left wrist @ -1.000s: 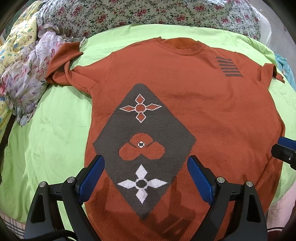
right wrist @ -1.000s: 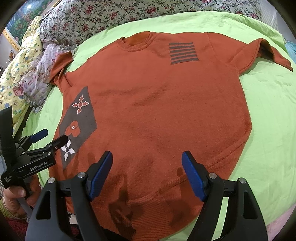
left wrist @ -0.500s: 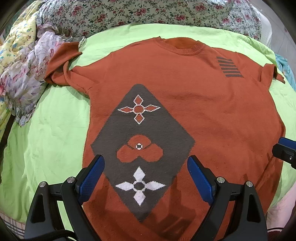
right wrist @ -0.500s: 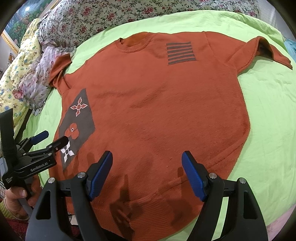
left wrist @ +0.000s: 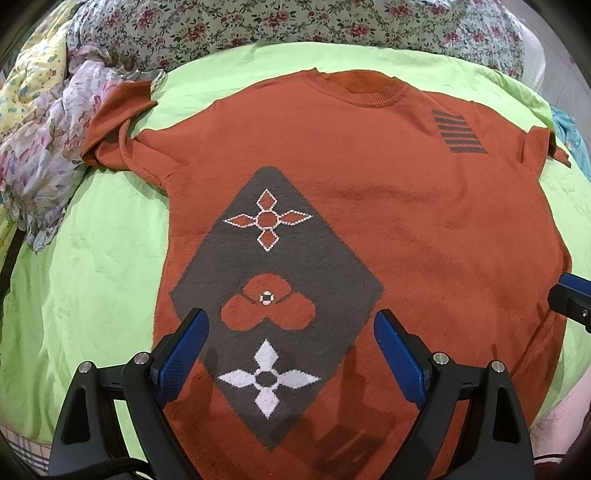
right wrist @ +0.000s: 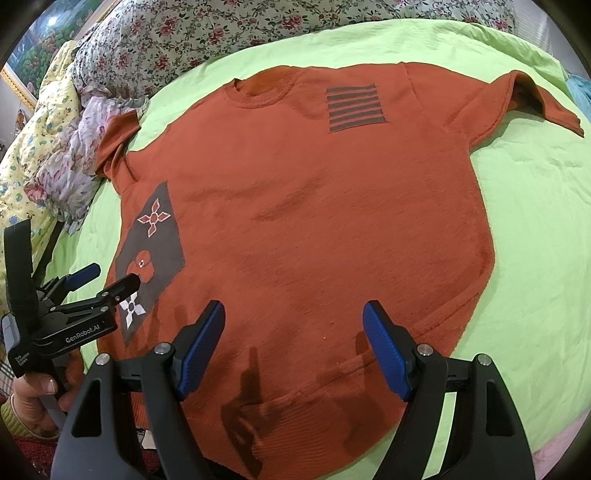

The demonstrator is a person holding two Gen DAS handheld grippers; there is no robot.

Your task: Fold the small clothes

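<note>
Rust-orange knitted short-sleeved sweater (left wrist: 369, 206) with a grey diamond motif, spread face-up and flat on the bed's lime-green sheet (left wrist: 92, 277), hem nearest the cameras. Left gripper (left wrist: 291, 354) and right gripper (right wrist: 293, 343) poised above the hem, jaws of both wide apart and holding nothing. Step in hand: approach before the first fold, none yet made. Next move: probably lowering onto the hem or a side edge and pinching both knit layers. Left sleeve (left wrist: 114, 122) bunched against a crumpled floral cloth (left wrist: 40, 158), likely needing straightening; floral quilt (right wrist: 240, 33) beyond the collar.
</note>
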